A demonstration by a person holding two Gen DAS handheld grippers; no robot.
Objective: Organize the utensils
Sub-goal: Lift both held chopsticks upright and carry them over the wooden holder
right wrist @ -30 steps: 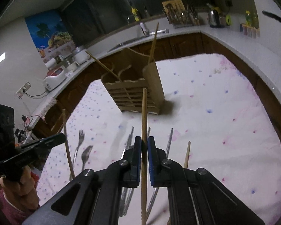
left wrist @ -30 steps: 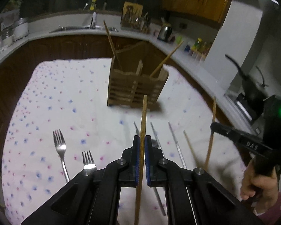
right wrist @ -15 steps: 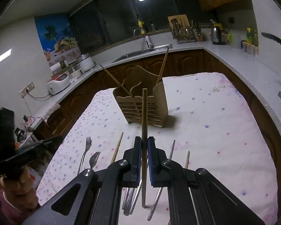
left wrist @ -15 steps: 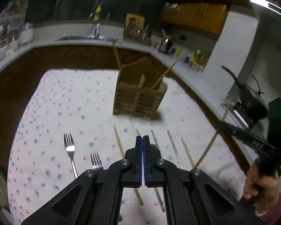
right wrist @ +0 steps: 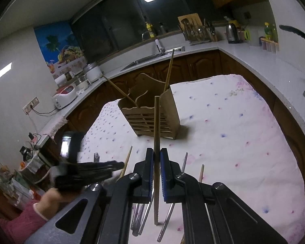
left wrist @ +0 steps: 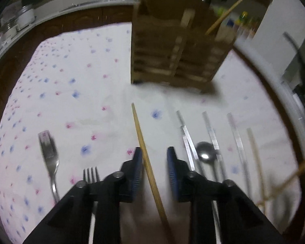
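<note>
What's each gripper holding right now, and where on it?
Right gripper: shut on a chopstick, gripped low on its shaft. Left gripper: holds nothing; its jaws have just been opening astride a wooden chopstick lying on the cloth.

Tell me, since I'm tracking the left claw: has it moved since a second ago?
Yes. The left claw has dropped closer to the wooden holder, jaws just opening around a chopstick lying on the cloth.

Kettle point(right wrist: 231, 33), rice cooker point(right wrist: 64, 97), tropical poster point(right wrist: 58, 45).

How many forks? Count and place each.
2. The larger fork lies left on the cloth; the smaller fork just right of it, nearer, handle hidden. Others may be hidden.
</note>
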